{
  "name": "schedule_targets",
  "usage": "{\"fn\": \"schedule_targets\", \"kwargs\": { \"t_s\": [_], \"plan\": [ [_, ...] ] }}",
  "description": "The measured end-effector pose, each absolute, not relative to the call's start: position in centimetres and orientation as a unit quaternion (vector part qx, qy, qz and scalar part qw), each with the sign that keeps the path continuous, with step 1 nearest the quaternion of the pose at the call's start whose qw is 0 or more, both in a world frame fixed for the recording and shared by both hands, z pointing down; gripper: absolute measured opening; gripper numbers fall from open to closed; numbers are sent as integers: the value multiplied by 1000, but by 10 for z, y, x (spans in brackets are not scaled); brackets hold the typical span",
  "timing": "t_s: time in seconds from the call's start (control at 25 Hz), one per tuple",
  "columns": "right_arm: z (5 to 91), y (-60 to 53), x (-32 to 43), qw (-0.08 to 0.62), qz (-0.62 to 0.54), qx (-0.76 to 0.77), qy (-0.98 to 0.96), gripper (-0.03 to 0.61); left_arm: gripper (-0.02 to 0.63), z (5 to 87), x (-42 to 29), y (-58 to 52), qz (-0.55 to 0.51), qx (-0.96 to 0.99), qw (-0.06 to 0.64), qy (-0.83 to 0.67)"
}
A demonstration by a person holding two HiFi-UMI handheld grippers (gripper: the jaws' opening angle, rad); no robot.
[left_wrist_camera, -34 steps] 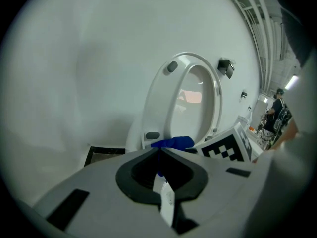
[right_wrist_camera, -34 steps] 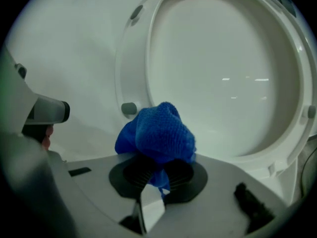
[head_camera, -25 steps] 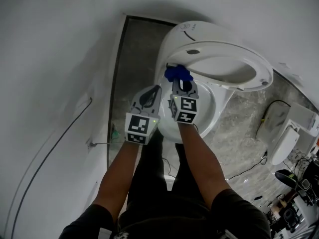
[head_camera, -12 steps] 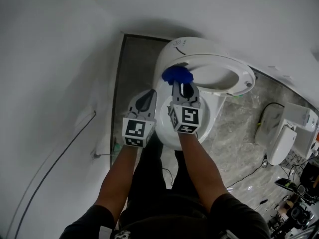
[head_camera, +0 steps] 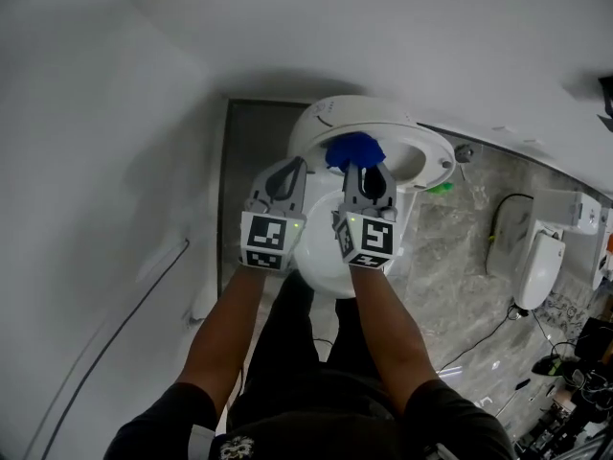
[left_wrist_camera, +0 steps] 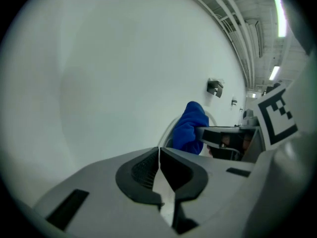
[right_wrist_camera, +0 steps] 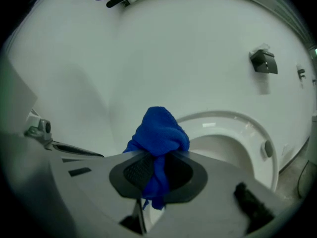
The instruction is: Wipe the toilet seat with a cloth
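Observation:
A white toilet (head_camera: 326,262) stands against the wall, its seat (head_camera: 421,151) and lid raised nearly upright. My right gripper (head_camera: 359,166) is shut on a bunched blue cloth (head_camera: 353,150), and the cloth (right_wrist_camera: 158,135) sticks out past the jaws in front of the raised seat ring (right_wrist_camera: 237,128). My left gripper (head_camera: 284,172) hangs just left of it, shut and holding nothing, its jaws (left_wrist_camera: 159,157) pointing at the wall. The blue cloth (left_wrist_camera: 190,128) shows to its right in the left gripper view.
A dark floor strip (head_camera: 251,151) runs beside the toilet along the white wall. On the marble floor at the right lie a spare white toilet seat (head_camera: 536,262), cables and a green object (head_camera: 439,188). A small wall fitting (right_wrist_camera: 264,62) sits above the toilet.
Both grippers have risen. The toilet seat has swung from tilted half open to nearly upright against the wall, with the blue cloth staying at its rim.

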State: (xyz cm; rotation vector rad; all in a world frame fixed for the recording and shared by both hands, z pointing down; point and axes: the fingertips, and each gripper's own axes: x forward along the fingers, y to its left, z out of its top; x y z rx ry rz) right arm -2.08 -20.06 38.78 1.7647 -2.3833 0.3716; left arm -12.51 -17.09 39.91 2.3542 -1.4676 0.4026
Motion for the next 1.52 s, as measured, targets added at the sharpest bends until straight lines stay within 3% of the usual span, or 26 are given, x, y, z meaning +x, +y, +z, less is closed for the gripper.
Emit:
{"fn": "schedule_targets", "kwargs": {
  "t_s": [0.4, 0.6, 1.08, 1.52],
  "plan": [
    [333, -169, 31, 48, 87, 584, -805, 61, 23, 371, -69, -203, 215, 858, 9, -466],
    [342, -109, 28, 41, 115, 553, -824, 60, 111, 381, -50, -209, 296, 840, -76, -448],
    [336, -41, 97, 41, 104, 569, -815, 61, 114, 384, -52, -210, 338, 814, -74, -467],
    [312, -2, 120, 0, 101, 573, -813, 61, 95, 371, -49, -127, 359, 808, -95, -457]
  ]
}}
